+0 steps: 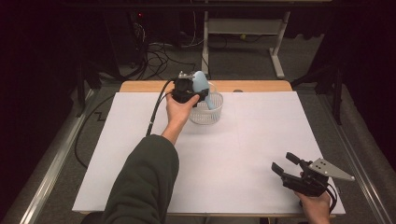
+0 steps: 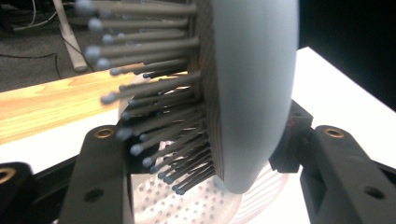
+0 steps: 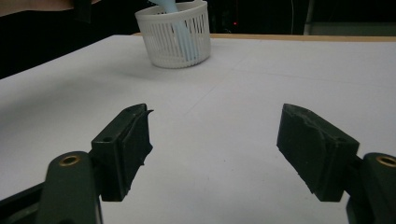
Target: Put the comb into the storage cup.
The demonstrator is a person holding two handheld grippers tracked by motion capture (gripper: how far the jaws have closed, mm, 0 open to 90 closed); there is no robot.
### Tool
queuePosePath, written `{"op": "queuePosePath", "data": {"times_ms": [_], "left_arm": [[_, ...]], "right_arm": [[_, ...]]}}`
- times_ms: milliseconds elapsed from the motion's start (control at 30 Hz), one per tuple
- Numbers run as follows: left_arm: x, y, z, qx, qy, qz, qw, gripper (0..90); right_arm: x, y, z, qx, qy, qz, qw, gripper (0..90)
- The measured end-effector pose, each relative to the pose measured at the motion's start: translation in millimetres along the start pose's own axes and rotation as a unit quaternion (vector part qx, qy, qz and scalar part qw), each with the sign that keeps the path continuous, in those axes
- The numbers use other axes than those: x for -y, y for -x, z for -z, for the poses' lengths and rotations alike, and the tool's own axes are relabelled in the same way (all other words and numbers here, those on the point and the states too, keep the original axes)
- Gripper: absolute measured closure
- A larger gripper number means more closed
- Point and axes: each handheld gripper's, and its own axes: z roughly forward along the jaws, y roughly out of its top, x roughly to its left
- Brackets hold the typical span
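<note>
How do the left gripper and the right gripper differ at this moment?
The left gripper is raised over the white basket at the far side of the table, while the right gripper sits low near the front edge. The left gripper has the light blue hairbrush between its jaws; the right gripper's jaws stand wide apart with nothing between them. Both are black, hand-held and two-jawed.

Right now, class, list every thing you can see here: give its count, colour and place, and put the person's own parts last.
hairbrush: one, pale blue, handle down in the basket, head between the left gripper's jaws
basket: one, white, far middle of the sheet
sheet: one, white, covering the table
table: one, wooden, edge showing beyond the sheet
left gripper: one, black, above the basket
right gripper: one, black, open, near right corner
sleeve: one, dark green, left forearm
</note>
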Motion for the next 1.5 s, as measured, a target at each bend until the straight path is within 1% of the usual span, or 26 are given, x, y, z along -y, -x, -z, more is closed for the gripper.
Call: {"op": "queuePosePath", "data": {"times_ms": [200, 367, 600, 700, 767, 900, 1033, 1133, 1267, 1367, 1500], "left_arm": [[0.9, -5.3, 5.5, -0.013, -0.015, -0.005, 0.9998, 39.5], [2.8, -10.4, 8.0, -0.014, -0.016, 0.002, 0.9998, 37.6], [9.2, -20.0, 10.6, -0.029, -0.024, 0.011, 0.9992, 31.9], [9.7, -21.3, 11.8, -0.029, -0.026, 0.006, 0.9992, 31.1], [10.4, -22.4, 11.5, -0.030, -0.030, 0.006, 0.9991, 30.3], [11.1, -24.8, 12.4, -0.032, -0.035, 0.009, 0.9989, 29.4], [13.3, -26.2, 11.6, -0.032, -0.032, 0.014, 0.9989, 28.9], [15.9, -28.0, 11.9, -0.032, -0.036, 0.017, 0.9987, 28.1], [18.3, -33.0, 14.4, -0.030, -0.038, 0.020, 0.9986, 27.2], [19.8, -36.1, 16.2, -0.035, -0.039, 0.024, 0.9984, 26.3], [19.4, -37.9, 20.0, -0.037, -0.037, 0.023, 0.9984, 26.0]], "right_arm": [[0.0, -0.2, -0.2, 0.000, 0.000, 0.000, 1.0000, 26.2], [0.0, -0.2, 0.3, 0.000, 0.000, 0.000, 1.0000, 26.2], [0.1, -0.2, -0.1, 0.000, 0.000, -0.001, 1.0000, 26.3], [0.0, -0.1, -0.3, -0.001, -0.001, 0.001, 1.0000, 26.4], [0.1, -0.1, -0.6, -0.001, -0.001, 0.000, 1.0000, 26.4], [0.1, 0.1, -0.4, -0.002, -0.001, 0.001, 1.0000, 26.4], [0.0, 0.0, -0.3, -0.001, -0.001, 0.002, 1.0000, 26.4], [-0.1, -0.8, -0.7, 0.001, -0.002, 0.002, 1.0000, 26.4], [0.1, -0.7, -1.1, 0.002, -0.003, 0.001, 1.0000, 26.4], [0.2, -0.3, -1.3, 0.002, -0.005, 0.000, 1.0000, 26.4], [0.2, -0.2, -0.5, 0.001, -0.002, 0.000, 1.0000, 26.5]]}}
